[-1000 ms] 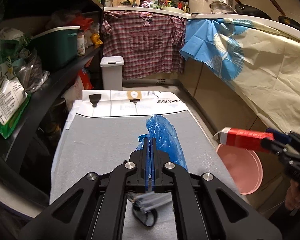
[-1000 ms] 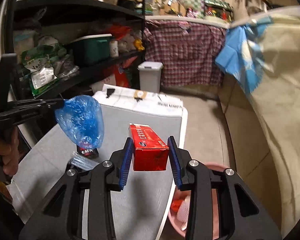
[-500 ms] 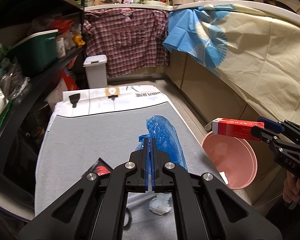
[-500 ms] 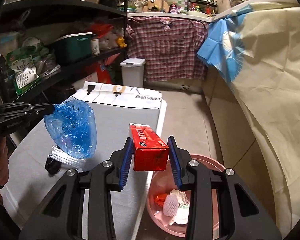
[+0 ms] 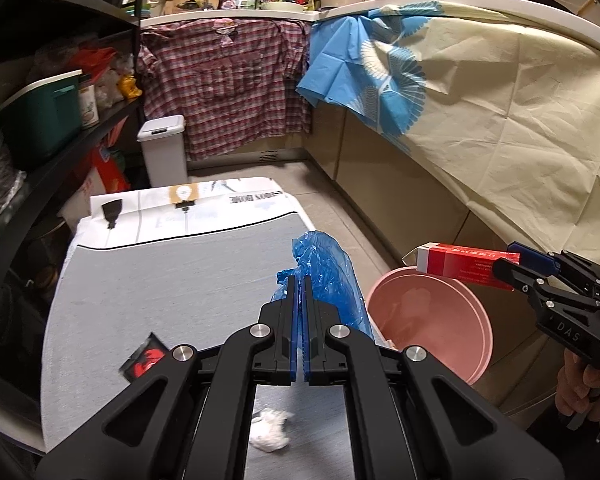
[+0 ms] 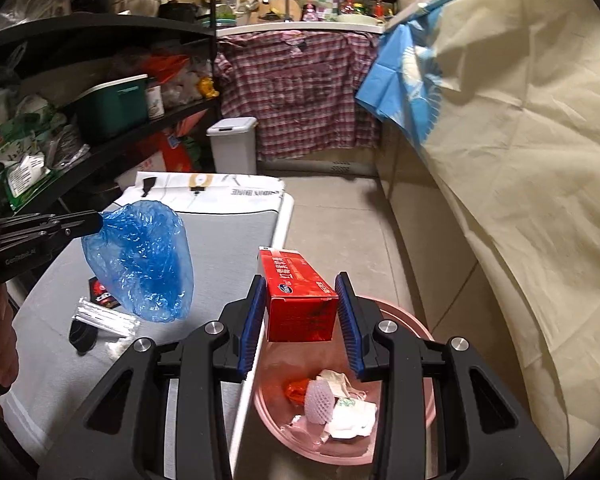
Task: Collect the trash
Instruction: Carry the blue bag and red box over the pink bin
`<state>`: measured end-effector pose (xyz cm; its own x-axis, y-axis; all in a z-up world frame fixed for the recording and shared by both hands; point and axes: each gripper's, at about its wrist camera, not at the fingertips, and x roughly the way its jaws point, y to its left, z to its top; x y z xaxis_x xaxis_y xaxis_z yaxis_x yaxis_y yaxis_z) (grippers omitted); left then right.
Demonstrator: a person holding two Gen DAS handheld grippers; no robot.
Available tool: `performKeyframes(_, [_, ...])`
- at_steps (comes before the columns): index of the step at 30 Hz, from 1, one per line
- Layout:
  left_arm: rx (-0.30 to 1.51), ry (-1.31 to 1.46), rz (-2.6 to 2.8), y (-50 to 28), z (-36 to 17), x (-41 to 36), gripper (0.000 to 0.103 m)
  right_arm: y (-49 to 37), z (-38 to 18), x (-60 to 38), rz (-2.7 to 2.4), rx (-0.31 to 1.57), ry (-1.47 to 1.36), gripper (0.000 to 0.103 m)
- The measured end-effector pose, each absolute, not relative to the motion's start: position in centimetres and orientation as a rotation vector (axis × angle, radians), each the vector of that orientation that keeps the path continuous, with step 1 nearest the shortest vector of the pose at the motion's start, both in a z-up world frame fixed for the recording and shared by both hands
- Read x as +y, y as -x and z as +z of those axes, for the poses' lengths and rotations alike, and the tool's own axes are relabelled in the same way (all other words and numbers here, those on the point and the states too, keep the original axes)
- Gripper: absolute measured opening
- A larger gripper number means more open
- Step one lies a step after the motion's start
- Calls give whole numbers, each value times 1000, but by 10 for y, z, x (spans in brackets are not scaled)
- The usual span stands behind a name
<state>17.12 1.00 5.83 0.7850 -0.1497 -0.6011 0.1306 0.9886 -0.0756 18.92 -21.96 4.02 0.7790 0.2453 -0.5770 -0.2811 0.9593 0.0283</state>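
My left gripper [image 5: 300, 284] is shut on a crumpled blue plastic bag [image 5: 332, 280], which hangs above the grey table's right edge; the same bag [image 6: 140, 264] shows at the left of the right wrist view. My right gripper [image 6: 300, 300] is shut on a red carton box [image 6: 298, 296], held over the pink basin [image 6: 428, 384] on the floor. In the left wrist view the box [image 5: 464, 262] juts over the basin [image 5: 476, 328]. The basin holds several bits of trash, among them a white foam net [image 6: 320, 396].
On the grey table [image 5: 172, 280] lie a red-and-black sachet [image 5: 146, 360], a white paper wad [image 5: 270, 434], clear straws [image 6: 104, 316] and a black piece [image 6: 82, 336]. A white bin [image 5: 164, 152] stands beyond. Black shelves run along the left, cloth-draped counters along the right.
Both grippers have moved to the right with their loads: the red box has come over the pink basin, and the blue bag has neared the table's right edge. Neither grip changed.
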Motion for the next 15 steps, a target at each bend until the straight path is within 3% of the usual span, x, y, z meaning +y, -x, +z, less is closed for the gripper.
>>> performKeyframes(15, [673,-6,-252,-190,48,-53,1,-195,25,-260,149,669,36,36])
